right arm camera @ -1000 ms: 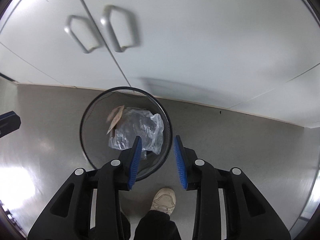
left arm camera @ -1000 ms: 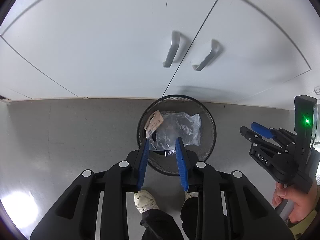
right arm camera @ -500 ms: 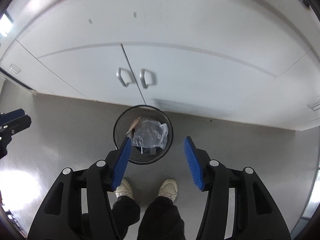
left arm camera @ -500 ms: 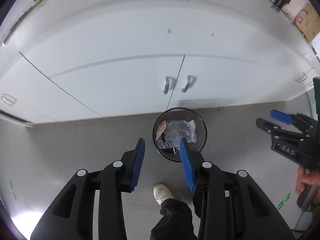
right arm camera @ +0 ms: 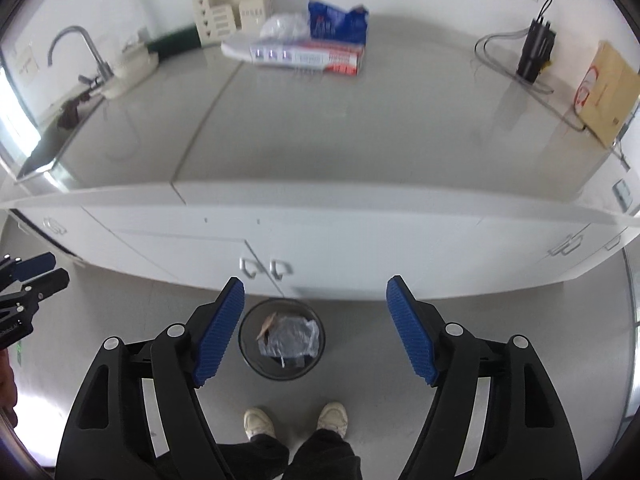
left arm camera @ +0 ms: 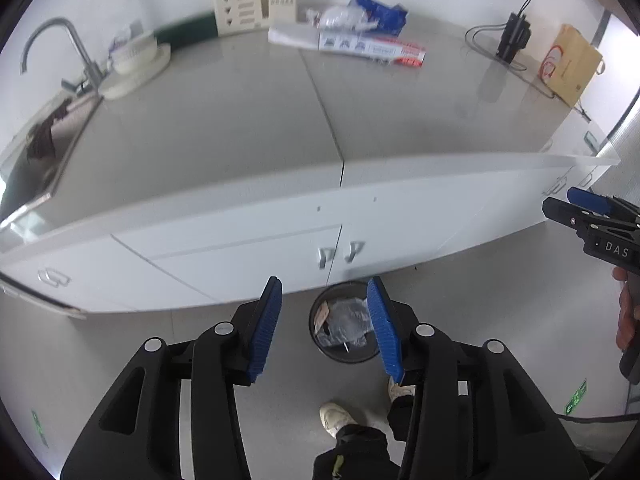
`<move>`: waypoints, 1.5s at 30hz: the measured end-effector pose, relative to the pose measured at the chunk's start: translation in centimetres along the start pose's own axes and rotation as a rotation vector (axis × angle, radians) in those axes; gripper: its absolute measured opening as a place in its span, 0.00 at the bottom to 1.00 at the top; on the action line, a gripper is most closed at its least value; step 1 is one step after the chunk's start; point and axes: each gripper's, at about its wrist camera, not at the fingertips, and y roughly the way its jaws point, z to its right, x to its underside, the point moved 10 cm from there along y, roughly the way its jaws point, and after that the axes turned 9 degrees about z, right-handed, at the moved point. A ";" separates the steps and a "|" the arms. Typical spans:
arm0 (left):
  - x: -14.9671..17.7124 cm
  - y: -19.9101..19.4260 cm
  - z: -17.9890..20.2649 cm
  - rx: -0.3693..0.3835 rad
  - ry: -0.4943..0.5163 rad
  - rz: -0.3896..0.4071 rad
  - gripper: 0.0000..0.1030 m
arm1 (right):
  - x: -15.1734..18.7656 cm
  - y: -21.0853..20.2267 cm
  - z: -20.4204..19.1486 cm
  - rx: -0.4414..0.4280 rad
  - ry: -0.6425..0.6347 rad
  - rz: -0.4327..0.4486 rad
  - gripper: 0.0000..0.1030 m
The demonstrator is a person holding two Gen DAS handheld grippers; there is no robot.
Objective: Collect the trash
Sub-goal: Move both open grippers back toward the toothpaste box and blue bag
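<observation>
A black mesh trash bin (left arm camera: 320, 350) (right arm camera: 250, 354) stands on the floor below the white cabinets. It holds a clear plastic bag (left arm camera: 347, 320) (right arm camera: 294, 336) and a brown paper scrap (right arm camera: 267, 325). My left gripper (left arm camera: 325, 326) is open and empty, high above the bin. My right gripper (right arm camera: 314, 330) is wide open and empty, also high above the bin. The right gripper shows at the right edge of the left wrist view (left arm camera: 592, 216). The left gripper shows at the left edge of the right wrist view (right arm camera: 28, 276).
A grey countertop (right arm camera: 360, 128) carries a blue bag (right arm camera: 336, 20), a long box (right arm camera: 308, 56), a beige organiser (right arm camera: 228, 8), a black charger with cable (right arm camera: 534, 52) and a brown paper bag (right arm camera: 608, 92). A sink with a faucet (left arm camera: 60, 40) is at the left. My shoes (right arm camera: 296, 420) stand near the bin.
Both grippers have risen from close over the bin to above counter height. The countertop has come into view. Both have opened wider, the right more so.
</observation>
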 end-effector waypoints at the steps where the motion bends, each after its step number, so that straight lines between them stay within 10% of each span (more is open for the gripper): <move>1: -1.0 -0.7 -0.1 0.001 0.002 0.016 0.46 | -1.0 -0.7 0.0 0.001 -0.003 0.019 0.73; 18: -14.2 -4.6 -0.3 0.079 -0.016 0.159 0.67 | -12.2 -4.7 0.9 -0.028 -0.073 0.150 0.88; 45: -35.5 15.7 4.3 -0.065 -0.025 0.043 0.83 | -27.3 18.7 5.8 -0.359 -0.410 0.040 0.90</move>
